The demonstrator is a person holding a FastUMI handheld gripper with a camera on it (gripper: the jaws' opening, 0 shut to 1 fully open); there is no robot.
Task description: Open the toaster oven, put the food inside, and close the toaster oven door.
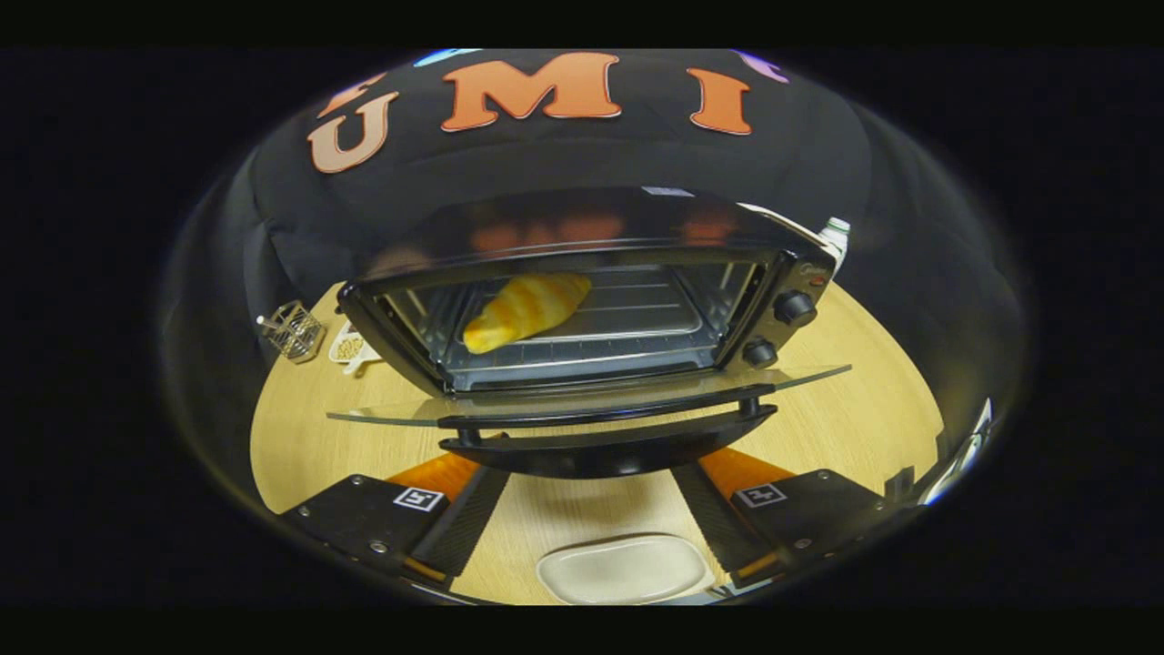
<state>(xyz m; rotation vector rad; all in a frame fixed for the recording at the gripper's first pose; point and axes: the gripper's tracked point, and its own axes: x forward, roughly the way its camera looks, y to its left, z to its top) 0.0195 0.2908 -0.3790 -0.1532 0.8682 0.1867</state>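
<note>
Toaster oven (600,300) stands on the wooden table (846,428), door (591,400) dropped flat toward me. Croissant (526,312) already lies on the rack inside, left of centre. My gripper (591,509) is spread wide, holding nothing — its fingers sit just under and behind the door handle (607,448). Empty white dish (623,569) lies between them. I judge the glass door stiff, hinged, fairly light but fragile — lift from under the handle bar, mid-span, not the glass edge.

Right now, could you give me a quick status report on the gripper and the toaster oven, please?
Gripper open, fingers under door handle. Bread on rack inside toaster oven; door down, not yet closed. White dish between fingers, not blocking.
</note>
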